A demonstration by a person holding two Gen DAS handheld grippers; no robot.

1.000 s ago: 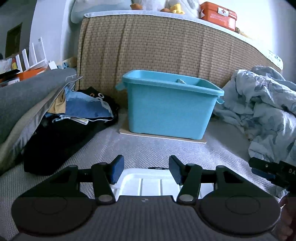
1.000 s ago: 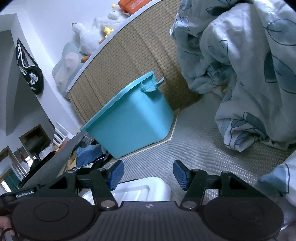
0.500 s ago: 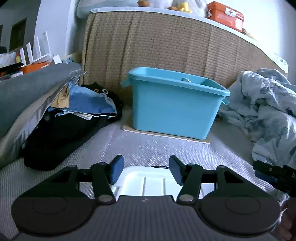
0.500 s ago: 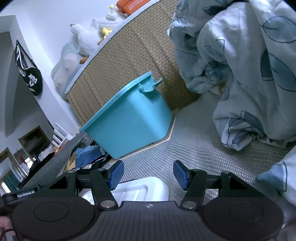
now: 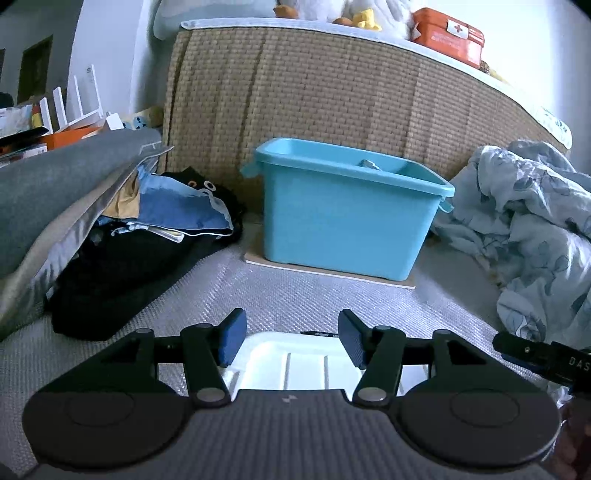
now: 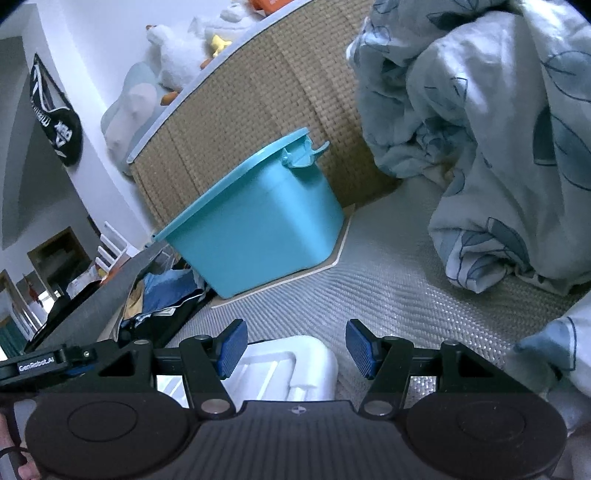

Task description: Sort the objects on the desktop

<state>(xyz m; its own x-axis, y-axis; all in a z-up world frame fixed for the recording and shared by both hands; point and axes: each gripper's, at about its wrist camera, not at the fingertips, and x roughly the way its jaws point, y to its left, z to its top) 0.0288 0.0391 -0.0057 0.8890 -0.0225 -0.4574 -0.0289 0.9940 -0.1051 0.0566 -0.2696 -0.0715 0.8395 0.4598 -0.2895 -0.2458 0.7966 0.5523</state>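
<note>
while something already lies in the teal bin (image 5: 343,225) at the mat's far edge, the white tray (image 5: 295,363) waits near both grippers, left (image 5: 291,341) and right (image 6: 293,349), jaws apart, holding nothing.

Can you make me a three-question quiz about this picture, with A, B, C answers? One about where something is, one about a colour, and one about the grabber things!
1. Where does the bin stand?
A. on a flat board
B. on the blanket
C. on the pile of clothes

2. What colour is the first-aid box on the ledge?
A. green
B. orange
C. purple

3. How are the left gripper jaws?
A. apart, holding nothing
C. squeezing a toy
B. shut tight

Answers: 1 A, a thin board shows under it. 2 B, orange with a cross. 3 A, a gap shows between the blue pads.
</note>
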